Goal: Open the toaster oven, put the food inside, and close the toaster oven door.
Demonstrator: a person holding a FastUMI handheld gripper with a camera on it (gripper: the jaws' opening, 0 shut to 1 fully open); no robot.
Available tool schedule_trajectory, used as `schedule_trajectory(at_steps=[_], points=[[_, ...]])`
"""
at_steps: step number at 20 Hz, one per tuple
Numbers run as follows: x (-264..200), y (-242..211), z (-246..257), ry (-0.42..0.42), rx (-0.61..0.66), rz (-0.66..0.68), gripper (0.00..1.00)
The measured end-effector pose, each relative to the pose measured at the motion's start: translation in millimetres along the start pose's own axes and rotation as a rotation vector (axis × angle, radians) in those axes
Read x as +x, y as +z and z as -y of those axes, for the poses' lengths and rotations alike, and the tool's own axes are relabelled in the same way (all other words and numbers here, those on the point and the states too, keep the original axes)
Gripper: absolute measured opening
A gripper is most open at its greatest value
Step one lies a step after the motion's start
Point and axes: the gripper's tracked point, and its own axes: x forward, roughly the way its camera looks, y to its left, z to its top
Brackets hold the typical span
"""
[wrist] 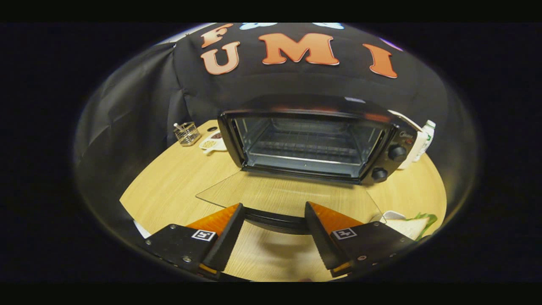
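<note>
Your tongs (274, 220) stand wide apart and hold nothing; the dark handle (275, 221) of the toaster oven door (288, 195) lies between the fingers, and I can't tell whether either touches it. The glass door lies flat over the tabletop (178, 186), and the toaster oven (313, 144) beyond it is open, its rack bare. So the opening looks done and the food comes next. The sandwich (408, 226) sits near you, right of the right finger. Lift clear of the handle first, swing right, and close on the bread gently so the filling doesn't squeeze out. Keep it level going over the door.
</note>
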Motion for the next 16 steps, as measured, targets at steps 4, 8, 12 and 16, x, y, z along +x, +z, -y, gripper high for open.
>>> schedule_trajectory(at_steps=[4,8,12,16], points=[[19.6,-28.8,-1.0,0.025,0.052,-0.132,0.84],[29.5,-33.8,2.4,0.040,0.103,-0.154,0.82],[5.5,-36.7,4.1,0.091,0.166,-0.191,0.80],[-42.7,-28.4,35.2,0.089,0.222,-0.141,0.85]])
